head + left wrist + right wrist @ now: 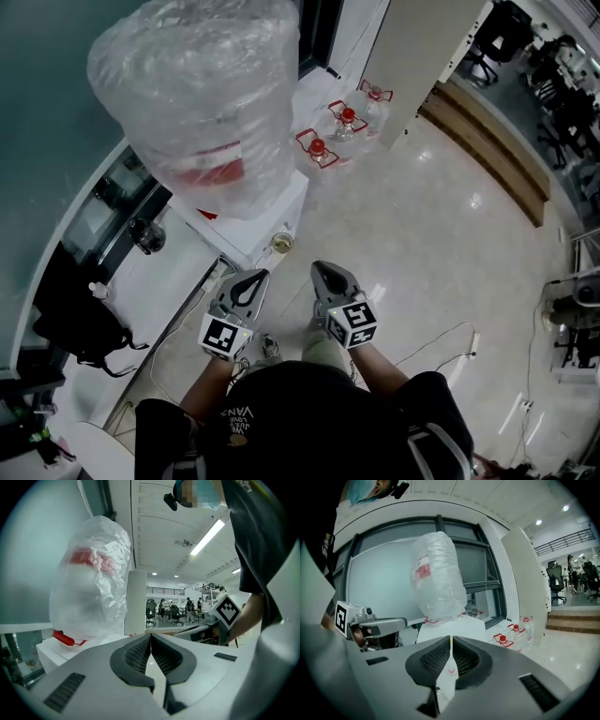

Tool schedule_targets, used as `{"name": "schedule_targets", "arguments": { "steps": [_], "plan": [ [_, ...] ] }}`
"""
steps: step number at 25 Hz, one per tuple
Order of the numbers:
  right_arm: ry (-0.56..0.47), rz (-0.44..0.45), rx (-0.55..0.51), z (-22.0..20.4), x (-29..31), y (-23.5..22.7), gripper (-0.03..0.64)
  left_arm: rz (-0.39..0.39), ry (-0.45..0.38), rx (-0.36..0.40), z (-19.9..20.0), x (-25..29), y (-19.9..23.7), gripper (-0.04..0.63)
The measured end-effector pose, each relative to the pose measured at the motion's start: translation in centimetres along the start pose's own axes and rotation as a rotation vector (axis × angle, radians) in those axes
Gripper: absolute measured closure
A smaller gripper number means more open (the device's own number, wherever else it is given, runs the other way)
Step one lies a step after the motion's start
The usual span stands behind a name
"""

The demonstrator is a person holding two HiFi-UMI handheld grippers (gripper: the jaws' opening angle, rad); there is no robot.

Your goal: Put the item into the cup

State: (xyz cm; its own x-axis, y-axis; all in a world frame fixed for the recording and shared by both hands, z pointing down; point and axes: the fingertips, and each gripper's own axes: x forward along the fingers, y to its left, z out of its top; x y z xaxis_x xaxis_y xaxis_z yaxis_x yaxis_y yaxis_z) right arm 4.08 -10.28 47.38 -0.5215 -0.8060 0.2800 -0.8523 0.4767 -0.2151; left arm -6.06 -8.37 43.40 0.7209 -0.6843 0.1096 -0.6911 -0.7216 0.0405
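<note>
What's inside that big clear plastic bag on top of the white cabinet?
Through the crinkled clear plastic bag only a red patch shows, above the white cabinet; the wrapping hides what the thing is.

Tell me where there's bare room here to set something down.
Free: the glossy floor right of the white dispenser, from the red-capped bottles across to the wooden step. Crowded: the dispenser's top, filled by the bagged water jug, with the cup on its front edge.
</note>
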Motion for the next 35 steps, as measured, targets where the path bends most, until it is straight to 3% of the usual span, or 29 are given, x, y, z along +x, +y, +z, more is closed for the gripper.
{"name": "schedule_targets", "arguments": {
  "steps": [20, 35],
  "plan": [
    [-0.056, -0.006, -0.03, 5.8, -5.7, 0.4, 0.569, 0.017, -0.065, 0.037, 6.8, -2.0, 0.0, 0.575],
    [-0.076, 0.012, -0.065, 7.6, -5.1, 0.2, 0.571, 0.057, -0.078, 0.047, 7.0, -2.6, 0.4, 0.575]
  ]
}}
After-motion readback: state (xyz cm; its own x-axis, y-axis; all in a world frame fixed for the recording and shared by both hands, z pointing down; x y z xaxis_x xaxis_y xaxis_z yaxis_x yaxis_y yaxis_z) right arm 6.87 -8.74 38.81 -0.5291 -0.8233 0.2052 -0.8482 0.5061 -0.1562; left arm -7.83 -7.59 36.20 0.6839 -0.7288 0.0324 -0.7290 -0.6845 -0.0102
